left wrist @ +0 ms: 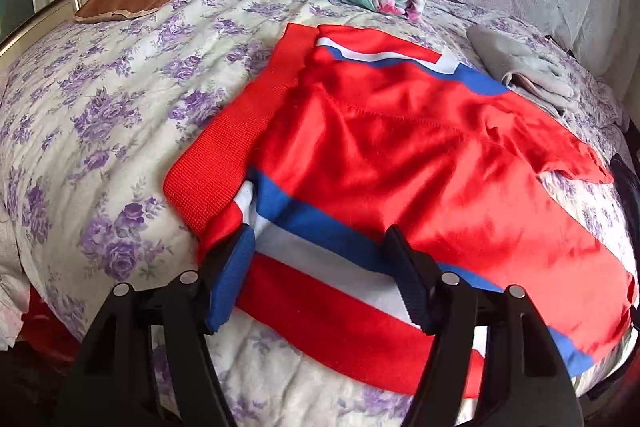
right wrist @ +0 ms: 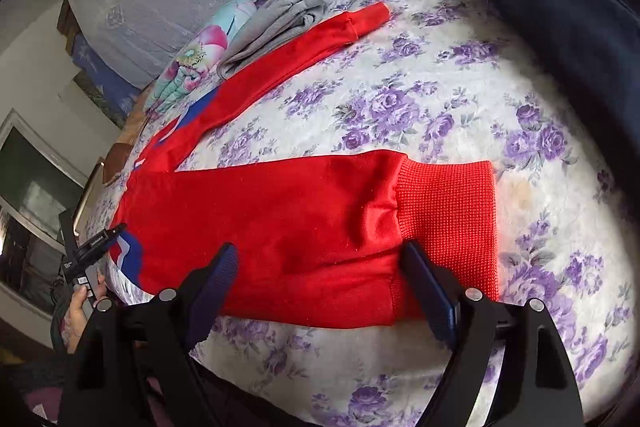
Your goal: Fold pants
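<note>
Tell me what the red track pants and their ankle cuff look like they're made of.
The red track pants with blue and white stripes look like smooth, slightly glossy synthetic knit: light sheens across the wrinkles. The red ribbed ankle cuff looks like thicker matte knit, showing a clear waffle-like grid of stitches. Exact fibre can't be told.

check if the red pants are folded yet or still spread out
Spread out, not folded: in the right wrist view the red pants lie flat on the floral bedspread with the two legs splayed apart, cuffs separate.
</note>
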